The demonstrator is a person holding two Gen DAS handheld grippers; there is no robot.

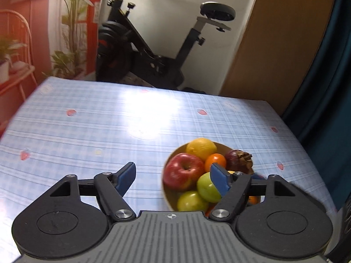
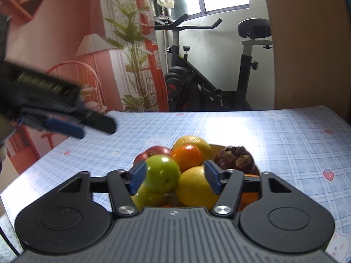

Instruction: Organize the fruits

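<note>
The left gripper (image 1: 173, 176) tilts down over the checked tablecloth (image 1: 87, 127), fingers spread and empty. The right gripper (image 2: 175, 178) hovers low at the fruit bowl (image 1: 175, 153), fingers spread beside a green apple (image 2: 162, 176).

Glossy checked tablecloth (image 1: 87, 131); smooth shiny red apple (image 1: 183, 171); rough-capped dark mangosteen (image 2: 235, 159).

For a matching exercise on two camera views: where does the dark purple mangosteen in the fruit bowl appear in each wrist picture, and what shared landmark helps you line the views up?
Left wrist view: the mangosteen sits at the bowl's far right edge, right of centre.
Right wrist view: the mangosteen is right of centre, at the back right of the pile.
Shared landmark: the exercise bike behind the table.
</note>
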